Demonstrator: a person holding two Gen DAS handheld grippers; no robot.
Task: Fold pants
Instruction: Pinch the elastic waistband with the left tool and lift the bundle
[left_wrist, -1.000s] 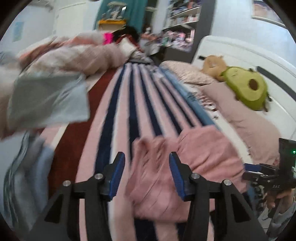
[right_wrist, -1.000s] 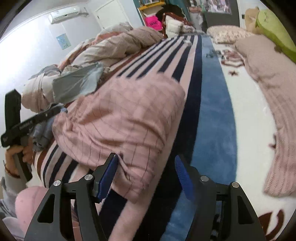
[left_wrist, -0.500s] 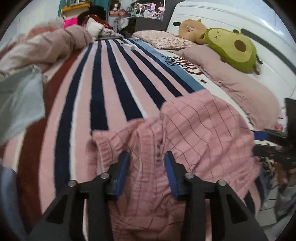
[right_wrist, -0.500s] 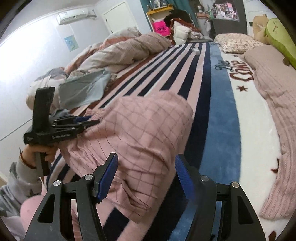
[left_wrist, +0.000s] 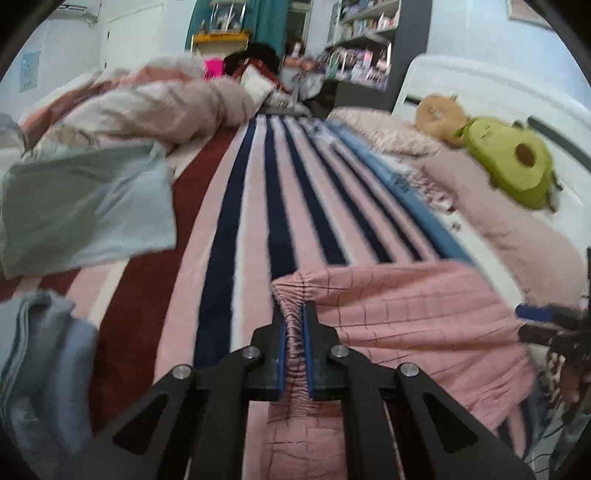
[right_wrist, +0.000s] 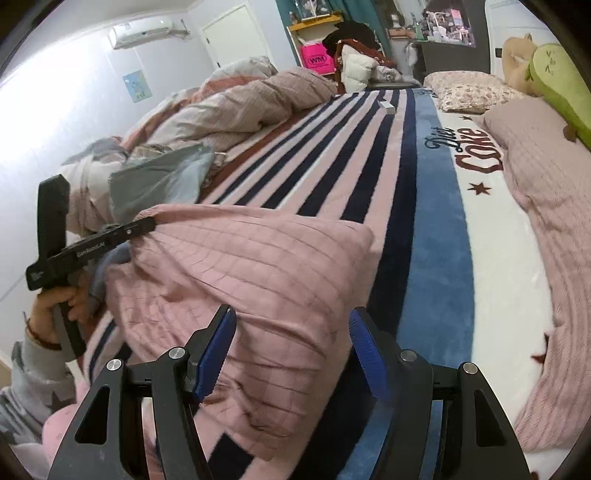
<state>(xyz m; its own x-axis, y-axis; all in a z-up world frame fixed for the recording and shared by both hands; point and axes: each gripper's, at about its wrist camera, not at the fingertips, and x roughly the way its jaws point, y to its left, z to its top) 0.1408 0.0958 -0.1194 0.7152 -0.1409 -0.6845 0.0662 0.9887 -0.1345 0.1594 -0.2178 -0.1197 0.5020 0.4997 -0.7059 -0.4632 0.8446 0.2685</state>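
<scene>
The left gripper (left_wrist: 294, 341) is closing on the gathered waistband of the pink checked pants (left_wrist: 406, 317), and the blue pads already pinch a bunched ridge of elastic between them; the bite looks narrow, only a thin pleat of cloth, so the likely trouble is the waistband sliding out once it is pulled, or the pleat dragging just one layer and leaving the other behind; a lopsided fold would follow. The pants lie crumpled at the near edge of the striped blanket (right_wrist: 332, 155) on the bed, one end toward the left gripper, the bulk heaped in front of the right gripper (right_wrist: 291, 354). That right one stands partly open with nothing clamped; pink fabric sits between and under its fingers, yet the pads do not appear to press on it; if the left side tugs before the right takes hold, the garment could twist or slide off the mattress edge. The grey folded cloth (left_wrist: 85, 206) lies well apart to the left, no snag risk there. As for pose, both tools angle downward toward the bed; in the right wrist view the person's hand (right_wrist: 55, 299) grips the left tool's handle low at the bedside, sleeve visible below it, the tool's nose touching the pants' far corner.
</scene>
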